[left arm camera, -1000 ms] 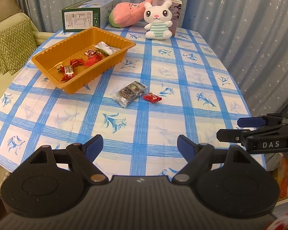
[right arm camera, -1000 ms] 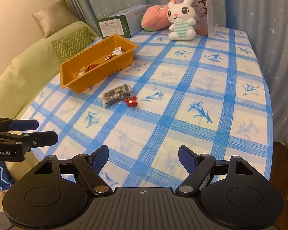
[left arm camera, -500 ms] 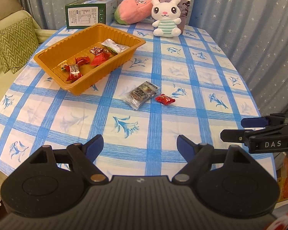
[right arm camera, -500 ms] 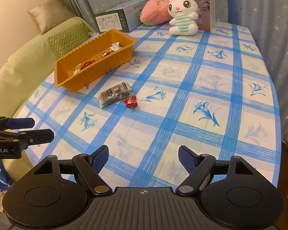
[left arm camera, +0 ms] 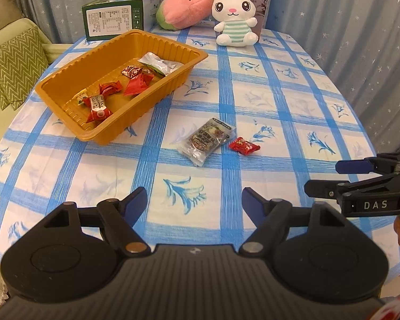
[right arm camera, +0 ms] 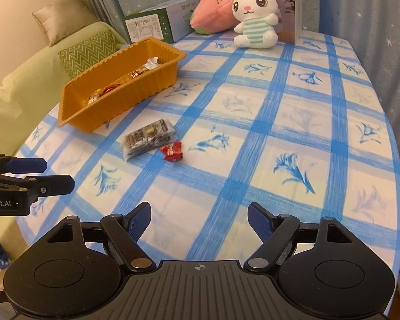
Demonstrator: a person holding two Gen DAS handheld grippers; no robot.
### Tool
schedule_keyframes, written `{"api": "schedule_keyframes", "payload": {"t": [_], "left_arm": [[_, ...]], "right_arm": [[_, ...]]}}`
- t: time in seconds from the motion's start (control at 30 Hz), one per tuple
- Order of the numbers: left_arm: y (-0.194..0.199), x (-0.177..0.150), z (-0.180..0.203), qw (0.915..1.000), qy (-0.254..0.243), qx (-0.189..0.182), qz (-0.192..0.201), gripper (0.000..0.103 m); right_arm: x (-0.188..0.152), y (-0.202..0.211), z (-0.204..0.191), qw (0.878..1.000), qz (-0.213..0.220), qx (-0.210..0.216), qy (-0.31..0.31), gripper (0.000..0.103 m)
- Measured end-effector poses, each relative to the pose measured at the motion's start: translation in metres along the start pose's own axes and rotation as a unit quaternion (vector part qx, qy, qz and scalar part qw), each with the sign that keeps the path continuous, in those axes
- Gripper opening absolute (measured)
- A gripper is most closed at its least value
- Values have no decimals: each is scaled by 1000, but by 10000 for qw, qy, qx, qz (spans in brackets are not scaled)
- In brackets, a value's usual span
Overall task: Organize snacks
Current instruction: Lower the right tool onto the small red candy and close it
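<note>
Toward the table (left arm camera: 293, 112) middle, a clear snack packet (left arm camera: 206, 140) and red candy (left arm camera: 244, 146) are seen well ahead of the empty, closing left gripper (left arm camera: 194, 202) and the released right gripper (right arm camera: 199, 217).

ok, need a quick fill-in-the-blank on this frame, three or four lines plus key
1. Several wrapped sweets lie inside the ____ tray.
2. On the tablecloth, the small red candy lies next to a clear snack ____.
3. The white bunny toy wears a ____ shirt.
4. Nothing is between the jaws of the left gripper, which are ____.

Missing words: orange; packet; striped; closing
</note>
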State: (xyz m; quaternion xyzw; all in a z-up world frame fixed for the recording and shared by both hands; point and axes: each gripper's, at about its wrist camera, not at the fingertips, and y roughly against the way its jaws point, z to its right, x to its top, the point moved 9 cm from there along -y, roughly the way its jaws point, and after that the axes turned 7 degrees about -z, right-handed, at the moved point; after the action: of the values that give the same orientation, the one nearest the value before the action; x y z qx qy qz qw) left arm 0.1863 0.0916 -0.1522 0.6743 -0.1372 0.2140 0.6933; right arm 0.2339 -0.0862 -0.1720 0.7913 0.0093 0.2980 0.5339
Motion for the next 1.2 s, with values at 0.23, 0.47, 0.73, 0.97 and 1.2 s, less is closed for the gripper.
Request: {"api": "schedule_keyframes", "payload": {"t": [0.23,0.47,0.73,0.97,1.2], "left_arm": [[-24,12,-4,10000,-73,18,-66,72],[-46,21,-9,9998,-78,29,-190,71],[-62,30,-16,9996,-69,28,-273,70],[-70,35,-20,9995,-85,19,-316,68],[-75,37,-22,9993,-128,19,-345,67]], "right_arm": [[17,-22,-8,9995,146,64,289,79],[34,-44,-19,9980,177,134,589,60],[51,-69,-28,9960,99,168,873,44],[61,-86,-33,9944,19,199,1040,39],[63,-99,-35,9934,-89,201,1125,33]]}}
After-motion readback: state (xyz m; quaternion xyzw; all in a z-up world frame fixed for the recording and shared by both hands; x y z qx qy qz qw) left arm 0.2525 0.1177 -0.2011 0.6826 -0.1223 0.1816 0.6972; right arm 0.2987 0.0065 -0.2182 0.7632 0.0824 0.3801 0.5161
